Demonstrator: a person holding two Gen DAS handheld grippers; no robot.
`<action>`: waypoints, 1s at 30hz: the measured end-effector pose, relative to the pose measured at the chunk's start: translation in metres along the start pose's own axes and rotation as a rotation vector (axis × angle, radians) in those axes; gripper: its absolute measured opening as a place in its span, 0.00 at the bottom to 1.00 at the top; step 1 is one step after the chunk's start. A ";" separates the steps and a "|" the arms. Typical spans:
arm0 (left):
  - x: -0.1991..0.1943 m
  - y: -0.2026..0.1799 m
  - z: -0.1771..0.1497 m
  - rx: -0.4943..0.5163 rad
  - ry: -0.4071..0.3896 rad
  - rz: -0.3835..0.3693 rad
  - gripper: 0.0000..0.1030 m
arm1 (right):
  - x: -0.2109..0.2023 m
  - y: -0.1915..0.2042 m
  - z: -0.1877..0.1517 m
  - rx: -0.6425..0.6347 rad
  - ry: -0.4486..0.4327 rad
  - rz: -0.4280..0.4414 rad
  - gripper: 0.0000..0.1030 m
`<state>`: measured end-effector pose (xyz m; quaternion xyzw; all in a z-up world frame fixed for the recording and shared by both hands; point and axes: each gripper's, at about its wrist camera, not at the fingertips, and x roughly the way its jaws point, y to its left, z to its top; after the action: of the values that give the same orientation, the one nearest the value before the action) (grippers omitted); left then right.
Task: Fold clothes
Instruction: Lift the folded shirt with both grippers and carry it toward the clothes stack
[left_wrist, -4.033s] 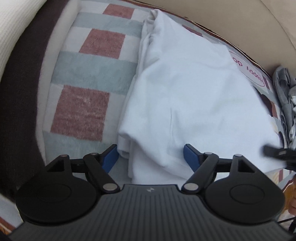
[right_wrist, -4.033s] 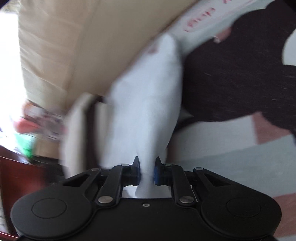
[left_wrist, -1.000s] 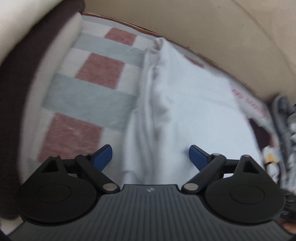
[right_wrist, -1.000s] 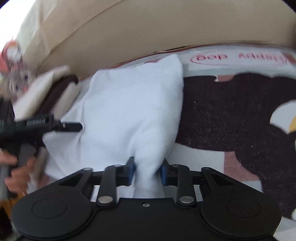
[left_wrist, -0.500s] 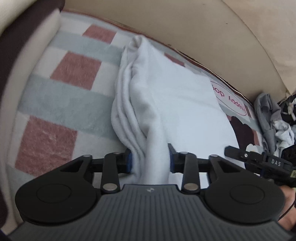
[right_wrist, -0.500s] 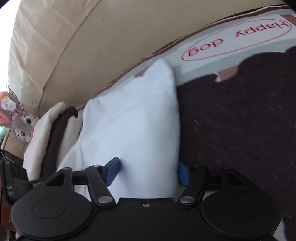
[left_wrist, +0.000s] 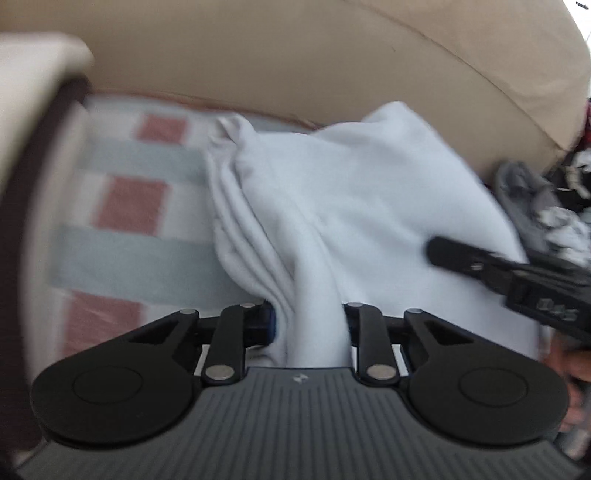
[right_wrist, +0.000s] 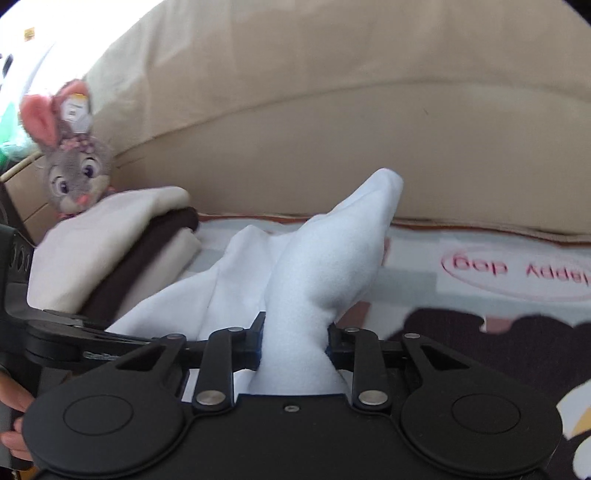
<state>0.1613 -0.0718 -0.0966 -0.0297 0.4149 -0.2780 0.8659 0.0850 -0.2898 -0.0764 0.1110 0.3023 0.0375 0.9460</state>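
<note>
Both grippers are clamped on the white garment (left_wrist: 354, 206), their jaws having just been closing with the cloth between them. A bunched fold at the near edge is pinched by the left gripper (left_wrist: 308, 325), its blue pads pressed into several gathered layers. A thick roll of the same cloth is squeezed by the right gripper (right_wrist: 295, 347), and the fabric rises from it to a raised corner against the beige sofa back (right_wrist: 332, 110).

The garment is spread over a checked blanket (left_wrist: 122, 206) printed with pink and pale blue blocks, and it is lifted off that blanket at both held ends. The left view is blurred, so the exact lie of the folds can only be roughly made out. A stack of folded cream and brown cloth (right_wrist: 110, 243) sits just beside the garment, with a plush rabbit (right_wrist: 72, 155) behind it. A heap of grey clothes (left_wrist: 535, 206) lies at the far right of the left view.
</note>
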 end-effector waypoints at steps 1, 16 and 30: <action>-0.007 -0.001 0.000 0.007 -0.020 0.008 0.21 | -0.003 0.004 0.003 -0.011 -0.002 -0.003 0.31; -0.129 0.037 0.016 -0.035 -0.087 0.189 0.22 | -0.044 0.083 0.030 0.002 -0.119 0.162 0.31; -0.226 0.086 0.044 0.056 -0.143 0.475 0.22 | -0.020 0.186 0.065 -0.073 -0.167 0.383 0.30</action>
<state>0.1192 0.1075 0.0666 0.0730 0.3402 -0.0753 0.9345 0.1056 -0.1242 0.0292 0.1349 0.1946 0.2180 0.9468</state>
